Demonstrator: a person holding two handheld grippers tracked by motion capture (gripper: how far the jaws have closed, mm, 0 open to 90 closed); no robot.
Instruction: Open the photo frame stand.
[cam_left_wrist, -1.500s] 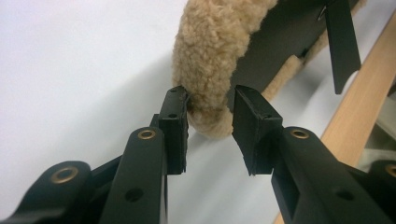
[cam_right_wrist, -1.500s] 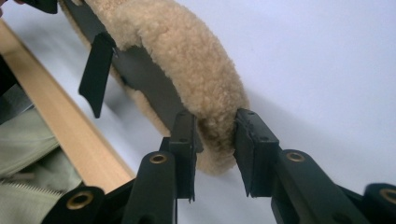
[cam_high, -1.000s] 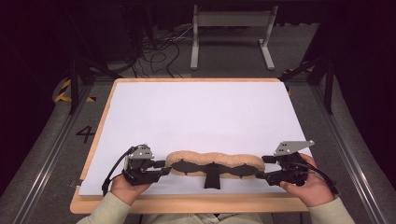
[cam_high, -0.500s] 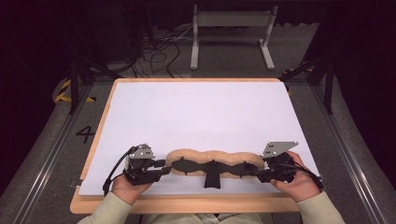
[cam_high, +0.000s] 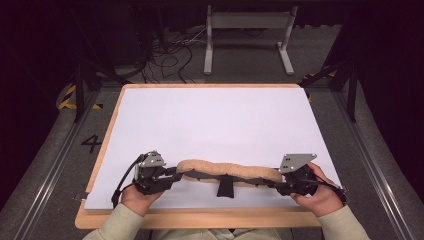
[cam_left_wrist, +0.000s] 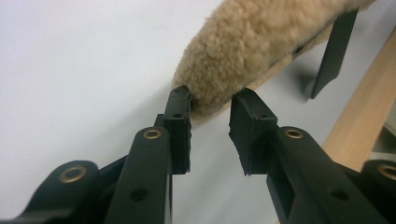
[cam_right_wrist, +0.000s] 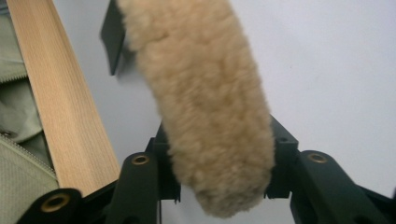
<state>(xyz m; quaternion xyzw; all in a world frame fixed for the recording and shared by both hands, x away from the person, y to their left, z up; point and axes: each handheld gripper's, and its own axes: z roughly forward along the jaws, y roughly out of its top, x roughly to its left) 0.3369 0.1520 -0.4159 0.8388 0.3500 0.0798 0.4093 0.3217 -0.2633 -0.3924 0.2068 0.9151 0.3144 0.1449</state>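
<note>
A long tan fleece pad (cam_high: 227, 169) with a black strap piece (cam_high: 225, 187) under it lies across the white sheet (cam_high: 215, 120) near the front edge. My left gripper (cam_high: 176, 175) is at its left end; the jaws have just been closing, and the tips pinch the fleece end (cam_left_wrist: 261, 42). My right gripper (cam_high: 276, 181) is at the right end; its jaws have just been closing too. In the right gripper view the fleece (cam_right_wrist: 205, 107) lies between both pads and presses against them. The strap piece (cam_left_wrist: 334, 51) stands out beside the pad.
The sheet lies on a wooden board (cam_high: 200, 217), whose bare front edge runs just behind my hands. The far part of the sheet is bare. Beyond the board stand a white metal frame (cam_high: 247, 20) and floor cables (cam_high: 165, 55).
The right gripper has slid left onto the pad's right end and its jaws have narrowed around the fleece. The left gripper and the pad have stayed put.
</note>
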